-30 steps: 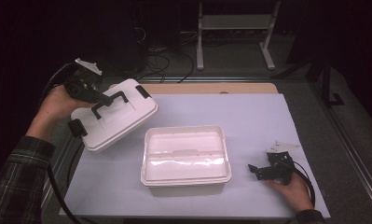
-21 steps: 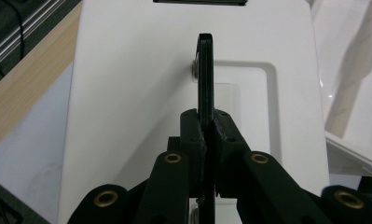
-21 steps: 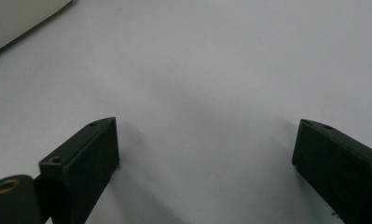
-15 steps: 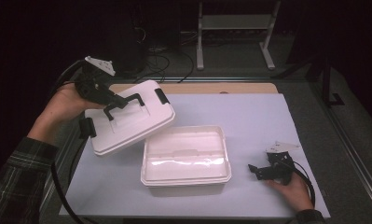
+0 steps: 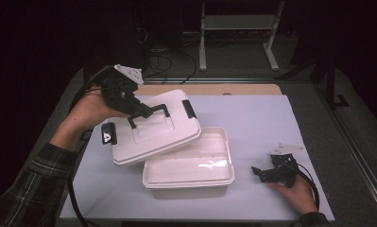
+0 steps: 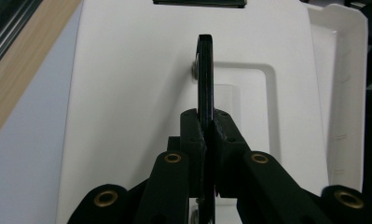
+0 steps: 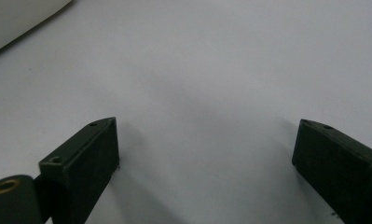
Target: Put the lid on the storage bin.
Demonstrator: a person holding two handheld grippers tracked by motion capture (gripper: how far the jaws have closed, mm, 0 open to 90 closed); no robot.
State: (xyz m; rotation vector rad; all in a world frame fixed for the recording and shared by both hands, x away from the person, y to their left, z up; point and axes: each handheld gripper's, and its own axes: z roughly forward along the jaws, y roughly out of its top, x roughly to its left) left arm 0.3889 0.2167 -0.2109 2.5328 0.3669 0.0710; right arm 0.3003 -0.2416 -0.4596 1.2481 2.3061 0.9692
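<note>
moved: lid (image 5: 153, 130) carried right and a bit up since a second ago, from left of the box to overlapping its left rim; right hand stayed put
left gripper (image 5: 138, 111): jaws pinched on the lid's black handle (image 6: 205, 74), handle blade clamped between the pads
lid now: white, tilted, held off the table, black latch (image 5: 189, 109) on its far end, another latch (image 5: 108, 134) on its near-left end
box (image 5: 195, 168): open white container base, sits on the pale mat (image 5: 252, 123), looks empty, partly under the lid
right gripper (image 5: 261, 174): jaws spread wide, nothing between them, resting low on the mat right of the box, well apart from it
step: closing the box, lid in transit, not yet seated
next move calls for: more travel right, level the lid, square its edges to the box rim, lower it; then latches likely need snapping
risk: lid is tilted, could catch the rim and shove the box
</note>
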